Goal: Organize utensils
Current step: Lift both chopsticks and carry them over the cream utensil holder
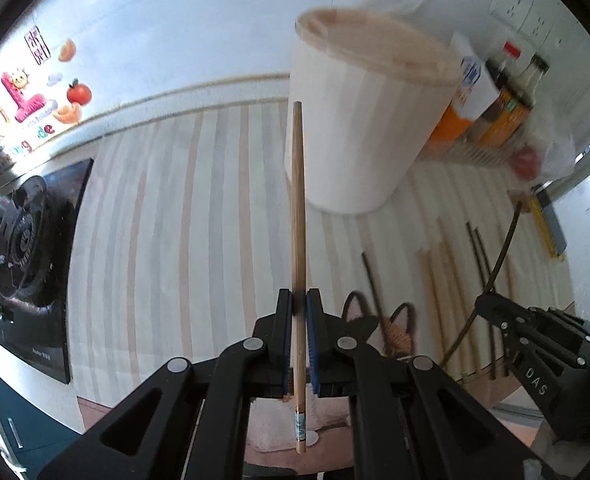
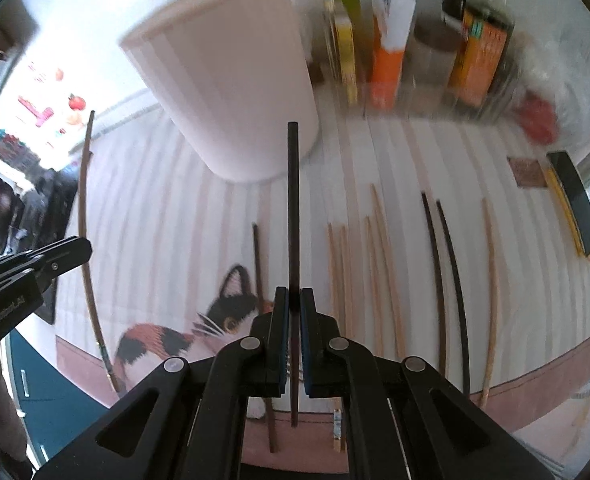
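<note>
My left gripper [image 1: 299, 295] is shut on a light wooden chopstick [image 1: 298, 208] that points up toward a tall white cup [image 1: 359, 120] standing on the striped mat. My right gripper [image 2: 294, 295] is shut on a dark chopstick [image 2: 293, 200] that points at the same cup [image 2: 231, 80]. Several loose chopsticks, light [image 2: 379, 264] and dark [image 2: 451, 280], lie on the mat to the right of it. The right gripper shows at the lower right of the left wrist view [image 1: 491, 304], and the left gripper at the left of the right wrist view [image 2: 83, 246].
Bottles and cartons [image 2: 479, 52] stand along the back wall behind the cup. A gas stove [image 1: 23, 240] is at the left. A dark flat tool with a yellow edge [image 2: 575, 204] lies at the mat's right. The mat [image 2: 167, 240] carries a cat picture near the front edge.
</note>
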Available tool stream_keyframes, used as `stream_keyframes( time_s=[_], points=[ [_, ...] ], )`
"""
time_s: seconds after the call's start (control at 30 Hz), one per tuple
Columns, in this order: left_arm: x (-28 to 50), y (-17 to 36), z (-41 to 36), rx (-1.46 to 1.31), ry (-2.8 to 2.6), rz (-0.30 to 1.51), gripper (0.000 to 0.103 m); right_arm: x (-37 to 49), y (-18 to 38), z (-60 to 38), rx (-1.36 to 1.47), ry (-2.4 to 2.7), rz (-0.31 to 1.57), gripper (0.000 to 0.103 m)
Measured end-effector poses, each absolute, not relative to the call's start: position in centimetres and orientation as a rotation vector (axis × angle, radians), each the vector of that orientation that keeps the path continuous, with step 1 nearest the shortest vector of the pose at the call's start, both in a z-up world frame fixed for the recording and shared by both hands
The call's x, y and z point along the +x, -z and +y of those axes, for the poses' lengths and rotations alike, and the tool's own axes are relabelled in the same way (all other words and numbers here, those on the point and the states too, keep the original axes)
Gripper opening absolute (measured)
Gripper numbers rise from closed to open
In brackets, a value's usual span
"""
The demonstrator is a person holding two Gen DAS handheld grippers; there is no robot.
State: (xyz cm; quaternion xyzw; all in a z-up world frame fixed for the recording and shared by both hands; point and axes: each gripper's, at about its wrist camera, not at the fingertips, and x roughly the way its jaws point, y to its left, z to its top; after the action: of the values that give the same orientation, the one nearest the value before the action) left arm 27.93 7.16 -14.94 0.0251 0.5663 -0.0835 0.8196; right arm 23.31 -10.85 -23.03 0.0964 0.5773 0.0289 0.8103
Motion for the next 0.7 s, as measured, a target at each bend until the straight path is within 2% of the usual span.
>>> stream_keyframes(
  time_s=[0.27,0.53,0.7],
  points=[
    [29.2,7.9,8.4,-0.022,0.193,1.026,0.004,25.1,17.9,-11.4,0.221,-0.086,1.057,0.005],
    [32.0,-1.7,8.2,-0.106,0.253,0.823,0.004,27.0,7.2,-13.2,0.260,-0.131,0.858,0.005],
    [35.5,-5.0,6.8,-0.115,0.279,0.740,0.004,28.7,0.5,-14.3,0.252,-0.169,0.776,0.005]
  ],
)
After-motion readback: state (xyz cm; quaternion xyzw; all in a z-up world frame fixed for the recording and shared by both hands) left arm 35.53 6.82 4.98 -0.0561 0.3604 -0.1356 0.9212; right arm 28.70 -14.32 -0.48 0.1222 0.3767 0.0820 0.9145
